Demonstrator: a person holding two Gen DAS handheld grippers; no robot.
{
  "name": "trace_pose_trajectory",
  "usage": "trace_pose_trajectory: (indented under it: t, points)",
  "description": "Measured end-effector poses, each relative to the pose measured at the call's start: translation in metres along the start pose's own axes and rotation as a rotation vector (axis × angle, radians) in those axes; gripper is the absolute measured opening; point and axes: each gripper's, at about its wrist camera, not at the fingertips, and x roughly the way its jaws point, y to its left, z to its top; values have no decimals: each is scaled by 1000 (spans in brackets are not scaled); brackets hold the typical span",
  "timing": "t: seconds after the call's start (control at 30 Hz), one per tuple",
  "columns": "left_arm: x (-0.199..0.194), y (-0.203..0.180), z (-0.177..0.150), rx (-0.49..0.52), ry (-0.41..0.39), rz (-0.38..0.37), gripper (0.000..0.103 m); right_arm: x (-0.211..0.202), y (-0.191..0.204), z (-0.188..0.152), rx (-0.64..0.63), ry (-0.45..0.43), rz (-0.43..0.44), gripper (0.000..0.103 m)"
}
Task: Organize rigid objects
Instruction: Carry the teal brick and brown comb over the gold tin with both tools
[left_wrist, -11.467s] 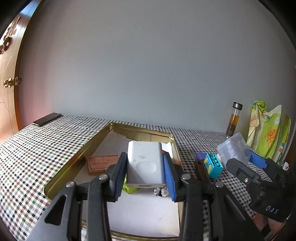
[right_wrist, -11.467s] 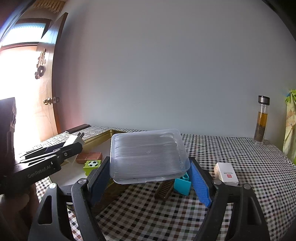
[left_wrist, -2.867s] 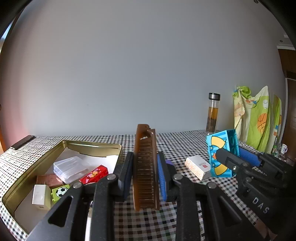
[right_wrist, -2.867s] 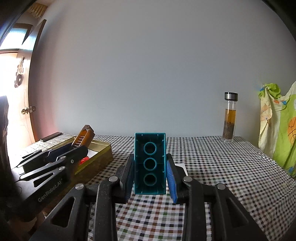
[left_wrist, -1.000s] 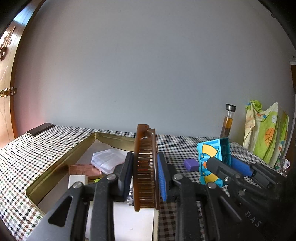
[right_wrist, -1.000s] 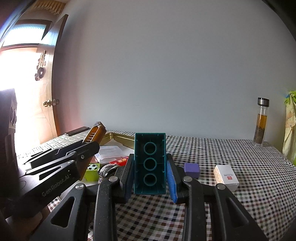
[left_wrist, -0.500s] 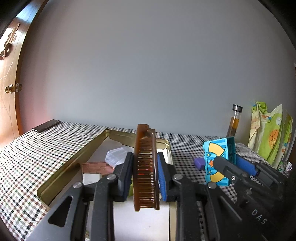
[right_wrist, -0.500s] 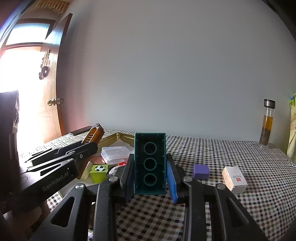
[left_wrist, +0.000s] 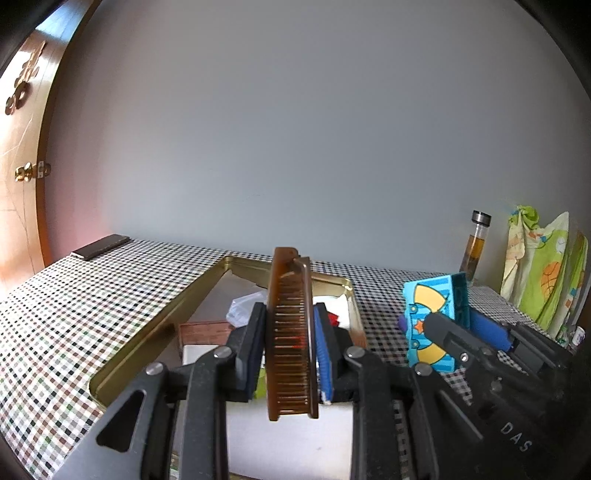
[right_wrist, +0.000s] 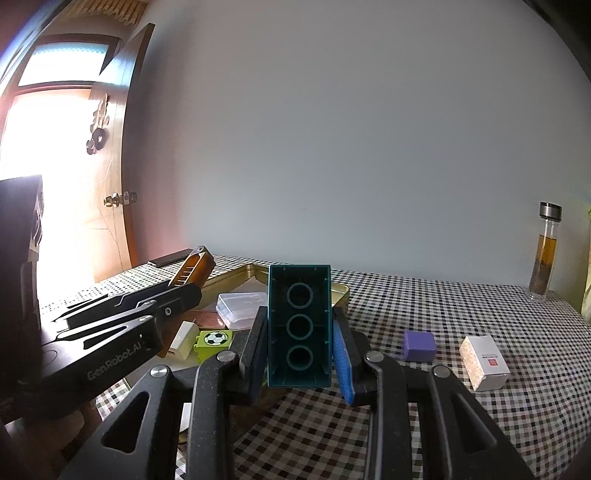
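Note:
My left gripper (left_wrist: 290, 354) is shut on a brown comb (left_wrist: 291, 332), held upright above the gold metal tray (left_wrist: 155, 325). The comb also shows in the right wrist view (right_wrist: 192, 269). My right gripper (right_wrist: 299, 343) is shut on a teal toy block (right_wrist: 298, 325), hollow underside facing me, over the checkered table just right of the tray (right_wrist: 340, 291). The block also shows in the left wrist view (left_wrist: 436, 317). In the tray lie a clear plastic box (right_wrist: 242, 304), a white box (right_wrist: 183, 339), a green football block (right_wrist: 214, 341) and a brown flat piece (left_wrist: 203, 330).
A purple cube (right_wrist: 419, 345) and a white carton (right_wrist: 484, 362) lie on the checkered table right of the tray. A glass bottle (right_wrist: 545, 251) stands at the back right. A dark flat object (left_wrist: 99, 246) lies at the back left. A patterned cloth (left_wrist: 543, 269) hangs at far right.
Both grippers have shifted left toward the tray, still holding the comb and the block. The tray sits more squarely under the left gripper.

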Motion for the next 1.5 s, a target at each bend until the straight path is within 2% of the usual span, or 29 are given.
trace_pose_trajectory:
  t: [0.7,0.8,1.0,1.5]
  points:
    - [4,18,2,-16,20,21,24,8,12,3,-15,16,39,34]
    - [4,22,2,-8,24,44,24,10,13,4,-16,20,44,34]
    - [11,36,1,-18,61,64,24,16,20,8,-27,28,50,34]
    - [30,45,8,17,166,74,24,48,40,12,-45,96,87,34]
